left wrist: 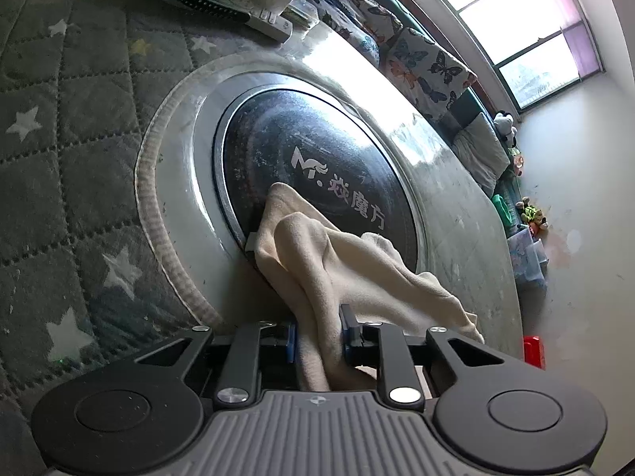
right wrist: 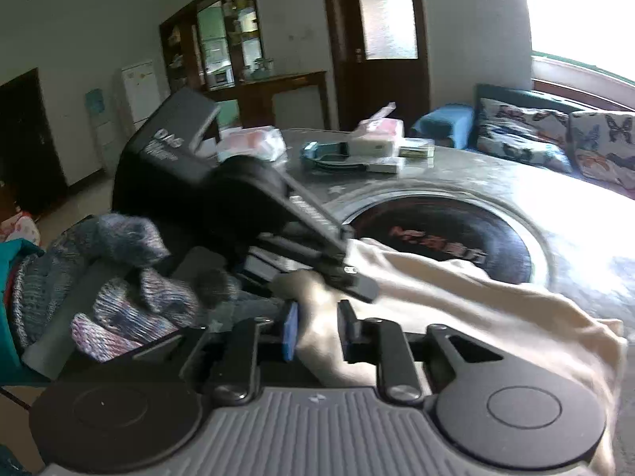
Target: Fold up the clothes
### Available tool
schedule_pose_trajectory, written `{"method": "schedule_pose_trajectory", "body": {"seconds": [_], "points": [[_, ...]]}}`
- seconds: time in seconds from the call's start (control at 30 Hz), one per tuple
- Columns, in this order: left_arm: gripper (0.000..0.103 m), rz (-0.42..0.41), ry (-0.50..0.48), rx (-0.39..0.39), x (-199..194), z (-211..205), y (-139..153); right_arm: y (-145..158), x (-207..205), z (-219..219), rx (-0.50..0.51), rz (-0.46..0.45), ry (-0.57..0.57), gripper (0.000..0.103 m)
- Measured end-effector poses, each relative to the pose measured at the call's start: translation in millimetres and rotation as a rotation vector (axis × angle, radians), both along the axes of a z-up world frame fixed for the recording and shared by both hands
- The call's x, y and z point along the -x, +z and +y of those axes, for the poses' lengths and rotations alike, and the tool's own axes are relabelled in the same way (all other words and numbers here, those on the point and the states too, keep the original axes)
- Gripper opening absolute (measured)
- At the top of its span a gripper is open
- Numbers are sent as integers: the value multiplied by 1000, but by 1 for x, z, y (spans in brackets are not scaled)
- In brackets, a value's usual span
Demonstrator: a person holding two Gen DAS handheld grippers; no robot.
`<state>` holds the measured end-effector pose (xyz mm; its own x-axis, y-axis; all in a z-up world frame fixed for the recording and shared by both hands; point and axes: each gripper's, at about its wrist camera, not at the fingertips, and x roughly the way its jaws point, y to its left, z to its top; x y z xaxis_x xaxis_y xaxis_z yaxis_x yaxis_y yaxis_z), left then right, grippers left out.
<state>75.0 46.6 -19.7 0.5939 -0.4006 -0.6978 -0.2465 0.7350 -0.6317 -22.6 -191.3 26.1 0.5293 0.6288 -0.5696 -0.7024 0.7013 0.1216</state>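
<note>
The cream garment (left wrist: 337,261) is held between both grippers and stretches from them out over the bench (left wrist: 456,214), its far end draped on the black round hob (left wrist: 317,146) set into the bench top. In the left wrist view the cloth is seen rising in two rumpled ridges away from the left gripper (left wrist: 319,335), so its long axis runs roughly forward along the fingers and slightly to the right. A bunched fold is pinched between the blue pads of that gripper, whose jaws are narrowed onto the fabric.

In the right wrist view the same garment (right wrist: 456,297) is seen passing between the pads of the right gripper (right wrist: 317,333), likewise narrowed on a gathered edge; the rest trails off to the right and hangs past the gripper body. The left gripper (right wrist: 349,273) is seen just ahead of the right one, blurred, touching or nearly touching the cloth.

Both holds thus appear to lie close together at the near end of the garment, while the free length lies away toward the hob. It is judged that the coming move depends on the two grips being drawn apart across that axis, so that an edge is spread before a fold can be laid. A knitted blue-grey item (right wrist: 131,289) lies to the left, apart from the garment.
</note>
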Motion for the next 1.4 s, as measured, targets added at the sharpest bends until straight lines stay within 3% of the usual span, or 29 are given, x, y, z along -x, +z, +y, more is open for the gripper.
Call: {"method": "schedule_pose_trajectory", "body": {"seconds": [0.17,0.3,0.5,0.63,0.8,0.83,0.9,1.03,1.4], "points": [[22,-11,-10,-28,1,-3,2,1,-12,-36,35,-20,-133,23],[22,-15,-16,-44,2,-5,3,-3,-31,-72,71,-21,-272,35],[23,-23,-25,-73,2,-8,3,-23,-63,-125,66,33,-483,44],[23,-29,-32,-93,1,-11,3,-39,-80,-149,-1,103,-542,46],[23,-38,-44,-123,1,-14,5,-51,-86,-158,-69,144,-536,47],[23,-40,-47,-130,1,-15,5,-51,-86,-157,-74,142,-531,44],[22,-43,-52,-145,1,-17,6,-51,-86,-157,-86,147,-521,28],[22,-54,-64,-178,0,-22,9,-45,-82,-159,-116,152,-521,15],[17,-165,-133,-246,2,-47,41,-11,-57,-163,-163,69,-521,11]]}}
